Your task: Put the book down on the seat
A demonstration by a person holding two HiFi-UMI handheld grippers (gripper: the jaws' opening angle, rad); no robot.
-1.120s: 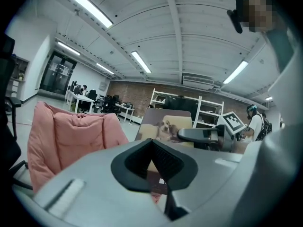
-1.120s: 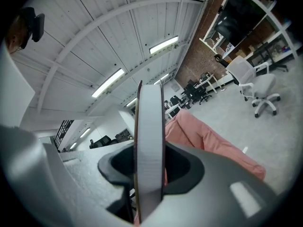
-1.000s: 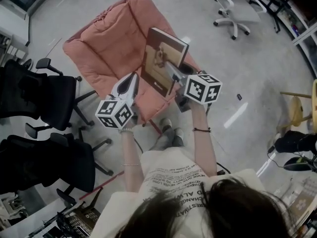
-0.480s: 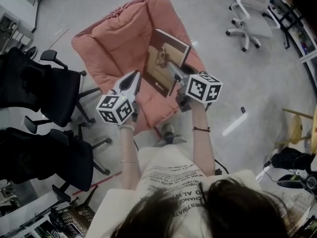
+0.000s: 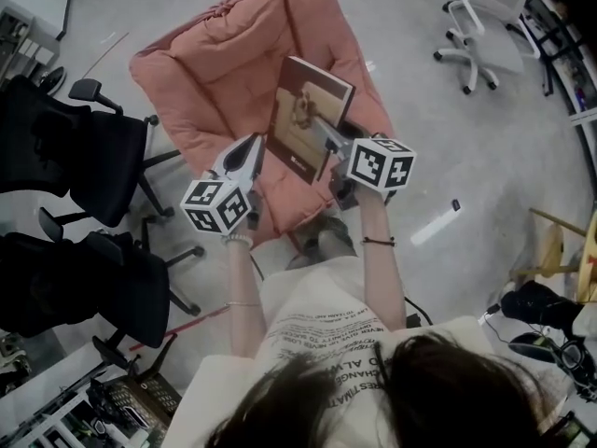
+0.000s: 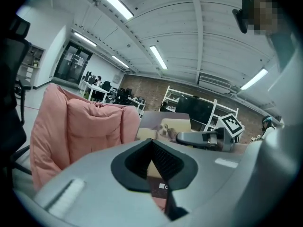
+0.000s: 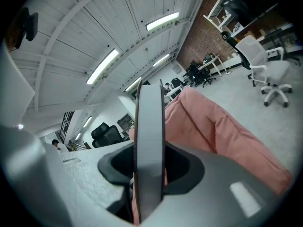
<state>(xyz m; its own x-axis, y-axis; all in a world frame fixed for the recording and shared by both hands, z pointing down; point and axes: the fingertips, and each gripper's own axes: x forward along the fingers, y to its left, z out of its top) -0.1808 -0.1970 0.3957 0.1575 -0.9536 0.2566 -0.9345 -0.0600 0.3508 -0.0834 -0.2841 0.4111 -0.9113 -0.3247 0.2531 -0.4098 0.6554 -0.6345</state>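
Observation:
A brown hardcover book with a dog on its cover hangs upright above the pink padded seat, clear of the cushion. My right gripper is shut on its right edge. In the right gripper view the grey book edge runs straight up between the jaws, with the pink seat behind. My left gripper hovers beside the book's lower left corner, shut and holding nothing. From the left gripper view I see the book and the pink backrest.
Two black office chairs stand close on the left of the pink seat. A white swivel chair is at the upper right and a wooden stool at the right edge. The person's feet are at the seat's front edge.
The head view has shifted a little, so the seat sits slightly further left and up. The book stays in the right gripper at about the same height; the left gripper keeps its place.

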